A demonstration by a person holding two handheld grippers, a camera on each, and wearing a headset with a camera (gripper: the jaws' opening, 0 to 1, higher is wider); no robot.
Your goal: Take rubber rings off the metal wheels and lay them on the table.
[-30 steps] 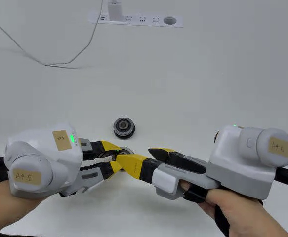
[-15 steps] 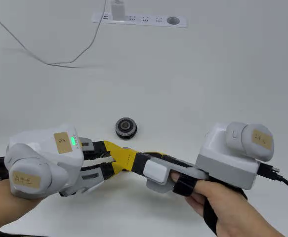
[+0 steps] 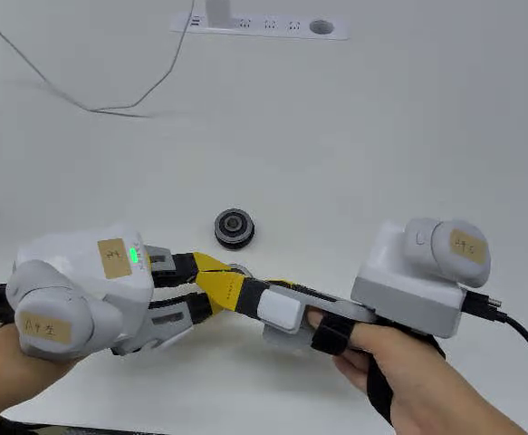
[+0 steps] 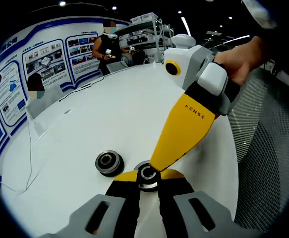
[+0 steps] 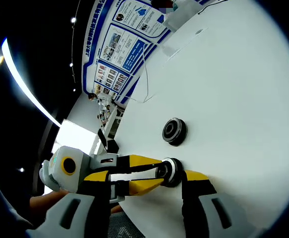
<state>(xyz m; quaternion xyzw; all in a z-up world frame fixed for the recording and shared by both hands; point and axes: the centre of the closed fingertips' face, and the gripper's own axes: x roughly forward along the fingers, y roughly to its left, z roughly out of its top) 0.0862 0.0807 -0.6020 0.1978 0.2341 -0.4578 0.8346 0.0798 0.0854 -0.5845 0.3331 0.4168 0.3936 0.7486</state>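
One wheel point(image 4: 147, 174) is clamped between the left gripper's point(image 4: 148, 177) tips. The right gripper point(image 5: 172, 178) straddles it narrowly, and I cannot tell if it pinches. Its rubber ring is hard to make out. A second wheel point(image 3: 234, 227) lies nearby on the table point(image 3: 381, 136).

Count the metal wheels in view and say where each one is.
2. The far wheel lies on the table beyond the grippers. The held wheel sits clamped in the left gripper's jaws, between the right gripper's jaws too. None looks hidden.
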